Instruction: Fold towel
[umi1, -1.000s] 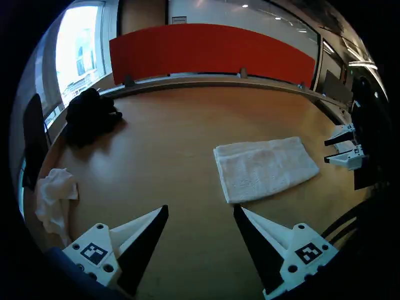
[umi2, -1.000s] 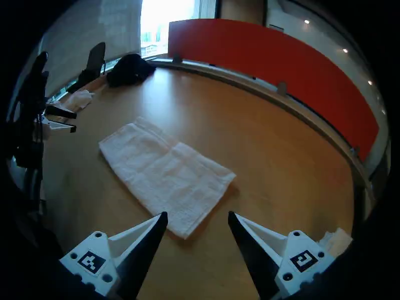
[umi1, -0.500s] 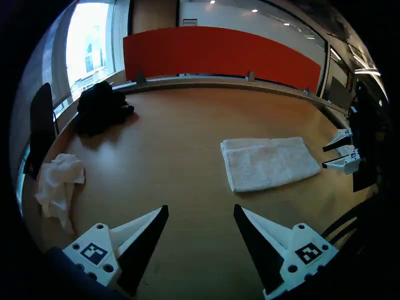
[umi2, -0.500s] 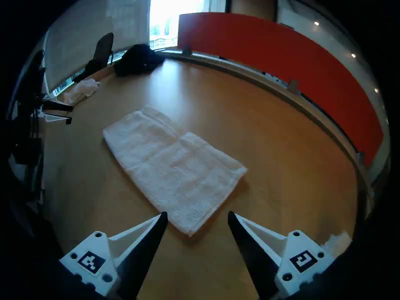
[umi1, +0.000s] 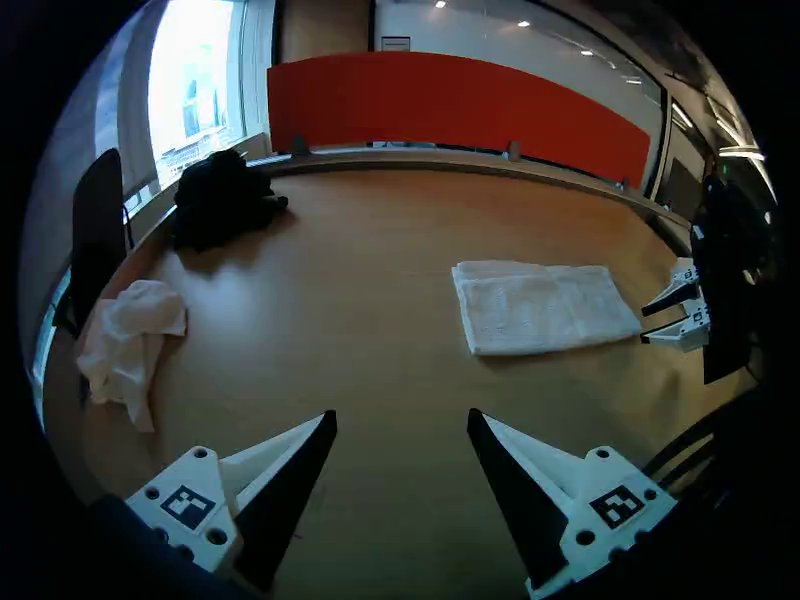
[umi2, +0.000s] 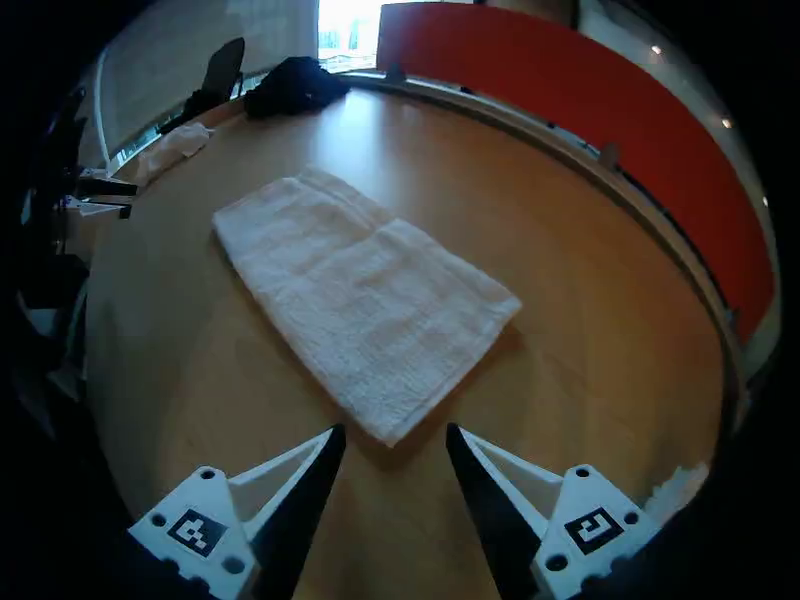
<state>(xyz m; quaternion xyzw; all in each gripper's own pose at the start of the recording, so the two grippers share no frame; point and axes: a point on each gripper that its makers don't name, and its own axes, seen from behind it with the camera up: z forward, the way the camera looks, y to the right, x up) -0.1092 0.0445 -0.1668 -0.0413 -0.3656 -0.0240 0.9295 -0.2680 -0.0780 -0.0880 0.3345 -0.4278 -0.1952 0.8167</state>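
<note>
the right gripper (umi2: 392, 432) has neared a corner of the towel (umi2: 360, 290) (fingers apart, empty, as on the left gripper (umi1: 400, 414)), so a pinch seems next.

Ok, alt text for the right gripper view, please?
A folded white towel lies flat on a wooden table, its near corner in line with the open right gripper. A red partition lines the far edge; a dark bundle and a crumpled white cloth lie at the far end.

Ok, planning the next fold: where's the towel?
Right gripper view: the towel lies flat on the table, its near corner ahead of the right gripper.
</note>
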